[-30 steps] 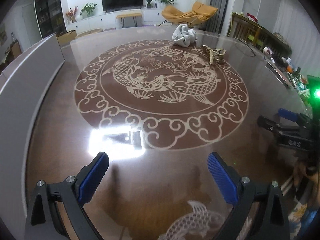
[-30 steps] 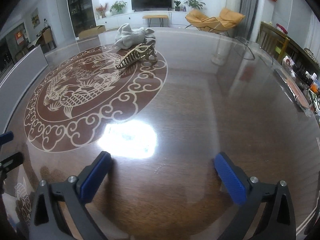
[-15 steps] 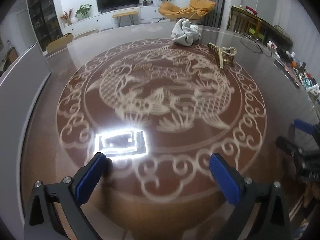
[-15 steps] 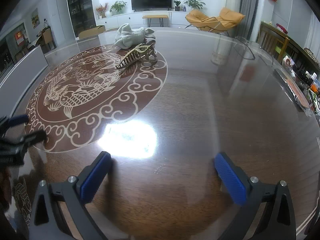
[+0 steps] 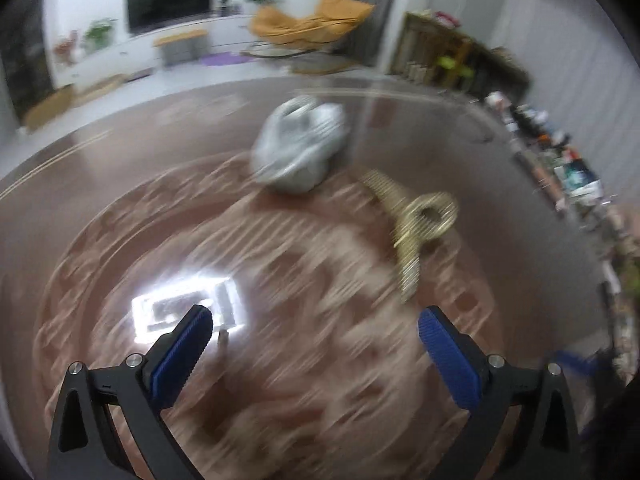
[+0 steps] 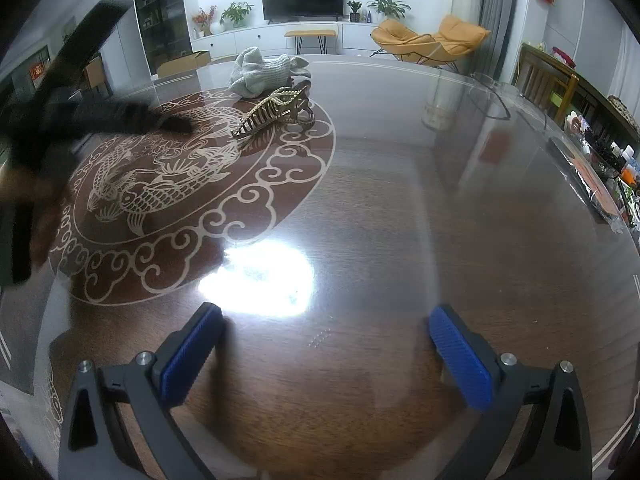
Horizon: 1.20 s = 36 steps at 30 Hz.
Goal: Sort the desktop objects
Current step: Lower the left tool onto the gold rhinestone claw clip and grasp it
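A gold hair claw clip (image 5: 416, 216) lies on the round glass-topped table (image 5: 120, 208), with a crumpled grey-white cloth (image 5: 300, 148) just behind it. The left wrist view is motion-blurred. My left gripper (image 5: 316, 340) is open and empty, a short way in front of the clip. In the right wrist view the clip (image 6: 276, 110) and cloth (image 6: 264, 70) sit far off at the upper left. My right gripper (image 6: 324, 340) is open and empty over bare table (image 6: 400, 216). The left gripper shows there as a dark blur (image 6: 80, 120) heading toward the clip.
A carved fish medallion (image 6: 168, 184) covers the table's left half. Bottles and clutter (image 6: 608, 164) line a shelf past the right rim. A ceiling light glare (image 6: 260, 280) sits just ahead of my right gripper. A TV, cabinets and an orange chair stand beyond the table.
My left gripper has swept forward across the medallion toward the clip and cloth, which now look much nearer. The right gripper has stayed put. Both stay open.
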### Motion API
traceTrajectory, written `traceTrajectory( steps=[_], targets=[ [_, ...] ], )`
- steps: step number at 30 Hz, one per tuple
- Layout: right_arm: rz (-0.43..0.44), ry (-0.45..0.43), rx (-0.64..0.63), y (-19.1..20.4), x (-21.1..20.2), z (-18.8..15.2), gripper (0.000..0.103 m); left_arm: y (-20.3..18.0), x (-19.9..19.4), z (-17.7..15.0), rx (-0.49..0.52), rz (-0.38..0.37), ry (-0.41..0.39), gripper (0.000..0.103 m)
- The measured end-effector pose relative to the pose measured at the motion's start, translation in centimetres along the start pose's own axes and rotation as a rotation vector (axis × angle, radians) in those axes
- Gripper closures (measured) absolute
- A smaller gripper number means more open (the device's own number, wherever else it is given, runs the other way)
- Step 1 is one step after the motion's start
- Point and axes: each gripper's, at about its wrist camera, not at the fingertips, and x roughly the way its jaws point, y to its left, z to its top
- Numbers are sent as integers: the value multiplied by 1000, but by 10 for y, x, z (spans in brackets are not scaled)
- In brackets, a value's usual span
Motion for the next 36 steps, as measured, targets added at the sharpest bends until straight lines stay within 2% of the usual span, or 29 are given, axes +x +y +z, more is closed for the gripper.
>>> traceTrajectory(
  steps=[2, 4, 8, 15, 17, 19, 21, 22, 29, 36],
  targets=[
    [0, 0, 0, -3, 1, 1, 0, -12, 5, 15, 9, -71, -26, 0],
    [0, 0, 0, -3, 1, 1, 0, -25, 17, 27, 19, -97, -25, 0],
    [0, 0, 0, 0, 0, 0, 0, -48, 53, 39, 72, 3, 22, 0],
    [0, 0, 0, 0, 0, 0, 0, -76, 79, 41, 142, 111, 9, 0],
    [0, 0, 0, 0, 0, 0, 0, -76, 77, 44, 122, 131, -10, 12],
    [0, 0, 0, -3, 1, 1, 0, -71, 73, 48, 82, 148, -34, 37],
    [0, 0, 0, -3, 1, 1, 0, -63, 69, 50, 52, 162, -40, 50],
    [0, 0, 0, -3, 1, 1, 0, -61, 67, 49, 41, 160, -39, 54],
    [0, 0, 0, 0, 0, 0, 0, -44, 45, 20, -19, 194, -27, 54],
    [0, 0, 0, -3, 0, 1, 0, -13, -4, -39, -31, 250, -26, 55]
  ],
)
